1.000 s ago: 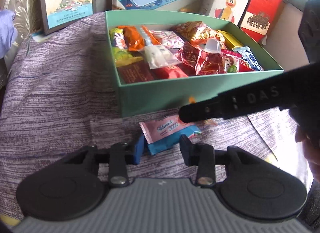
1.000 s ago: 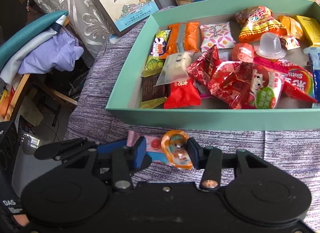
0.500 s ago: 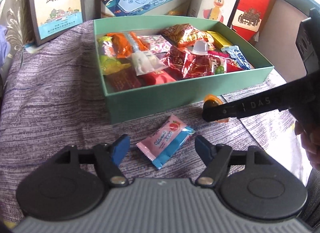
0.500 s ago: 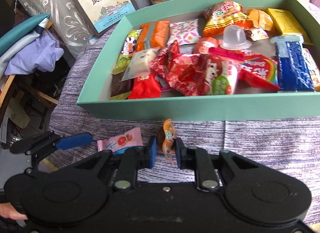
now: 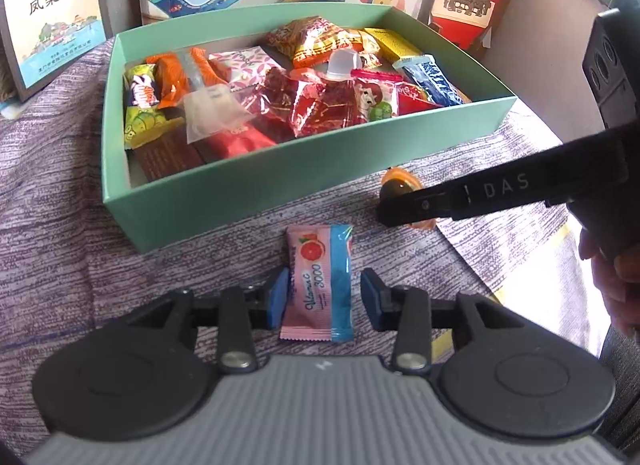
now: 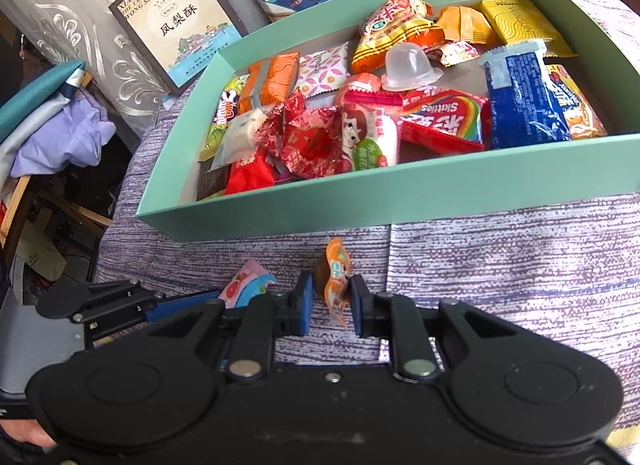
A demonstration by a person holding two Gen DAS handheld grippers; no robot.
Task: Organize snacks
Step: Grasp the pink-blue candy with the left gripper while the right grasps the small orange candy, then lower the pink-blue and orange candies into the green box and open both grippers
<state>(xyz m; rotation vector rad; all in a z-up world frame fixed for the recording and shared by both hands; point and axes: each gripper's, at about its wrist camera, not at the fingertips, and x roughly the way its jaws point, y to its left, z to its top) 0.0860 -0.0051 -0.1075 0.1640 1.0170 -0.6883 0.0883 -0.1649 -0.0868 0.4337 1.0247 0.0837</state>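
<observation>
I am pinching the small orange candy [image 6: 335, 279] between the blue pads of my right gripper [image 6: 331, 299]; the jaws are clamped tight on its crinkled wrapper, and it is sitting just in front of the near wall of the green box [image 6: 360, 201], outside it. In the left wrist view the same candy [image 5: 400, 185] is peeking out behind the black finger of that gripper [image 5: 396, 213], close to the box wall but apart from it.

My left gripper [image 5: 322, 299] is straddling the pink and blue packet [image 5: 320, 285], which is lying flat on the purple striped cloth [image 5: 60, 205]. Its jaws are closing around the packet; the left pad is looking just about at the wrapper edge, while a slim gap is showing at the right pad, so they are not gripping it. The packet is resting near the box's front wall, with a strip of bare cloth between them.

The box [image 5: 240, 185] is crowded with wrapped snacks, heaped in the middle; some bare floor is showing along its far left corner and beside the blue packet [image 6: 520, 105] on the right. A wide patch of open cloth is lying to the right of my right gripper, and another to the left of the box. Picture boxes [image 5: 48, 13] are standing behind the far wall, closing off that side.
</observation>
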